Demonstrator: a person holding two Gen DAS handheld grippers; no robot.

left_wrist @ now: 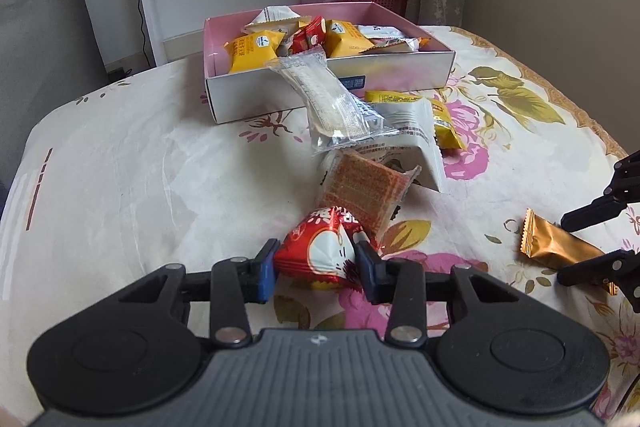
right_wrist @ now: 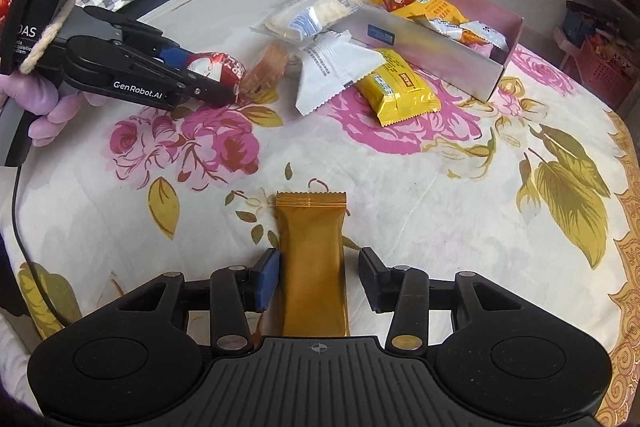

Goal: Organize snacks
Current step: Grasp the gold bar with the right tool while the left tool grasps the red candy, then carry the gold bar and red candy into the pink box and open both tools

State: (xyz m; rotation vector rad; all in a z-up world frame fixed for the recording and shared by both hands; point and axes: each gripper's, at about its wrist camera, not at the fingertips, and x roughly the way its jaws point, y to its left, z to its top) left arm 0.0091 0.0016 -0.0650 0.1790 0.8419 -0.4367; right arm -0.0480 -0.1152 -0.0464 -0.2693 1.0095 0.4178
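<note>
From my left wrist camera, my left tongs (left_wrist: pixel 316 265) pinch the red snack packet (left_wrist: pixel 320 255), with a blue pad pressing on each side. It sits on the flowery cloth (left_wrist: pixel 120 155) over the tabletop. Just past it lie a brown cracker pack (left_wrist: pixel 364 187), a white packet (left_wrist: pixel 412 139) and a clear packet (left_wrist: pixel 328 95) that leans on the pink box (left_wrist: pixel 332 83). The box is full of yellow and white snacks. Far right I see the gold packet (left_wrist: pixel 556 245) between black fingers.

From my right wrist camera, my right tongs (right_wrist: pixel 318 277) sit around the gold packet (right_wrist: pixel 314 267). The left pad touches it, the right pad stands a little apart. The packet lies flat on the cloth. A yellow packet (right_wrist: pixel 396 95) rests beside the box (right_wrist: pixel 436 59).
</note>
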